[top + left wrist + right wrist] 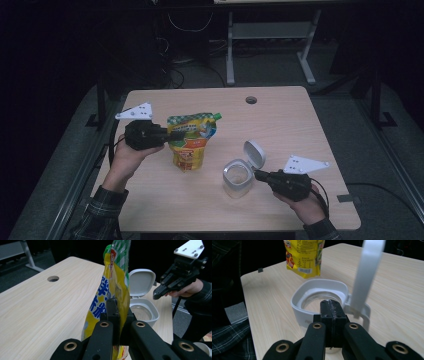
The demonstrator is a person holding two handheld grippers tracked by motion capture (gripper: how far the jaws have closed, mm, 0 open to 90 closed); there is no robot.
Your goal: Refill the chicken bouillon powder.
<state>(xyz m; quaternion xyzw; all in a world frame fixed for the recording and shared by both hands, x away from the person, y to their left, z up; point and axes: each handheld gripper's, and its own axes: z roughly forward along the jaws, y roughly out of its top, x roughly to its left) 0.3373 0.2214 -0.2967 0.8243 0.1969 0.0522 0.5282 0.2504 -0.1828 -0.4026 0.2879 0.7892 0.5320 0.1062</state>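
Observation:
A yellow snack pouch (190, 142) with a green spout at its top corner hangs just above the wooden table (280, 125). My left gripper (176, 135) is shut on its left edge; in the left gripper view the jaws pinch the pouch (117, 282) edge-on at my left gripper (117, 307). A clear jar (236, 178) with a white rim stands right of the pouch, its hinged white lid (254, 153) standing up. My right gripper (257, 174) is shut with nothing in it, its tips beside the jar's right rim. In the right gripper view my right gripper (331, 308) points at the jar (312, 293), with the lid (368, 272) on the right.
A round cable hole (251, 100) sits near the table's far edge. A strip of grey tape (346, 198) marks the near right corner. Dark floor, cables and a white desk frame (231, 50) lie beyond the table.

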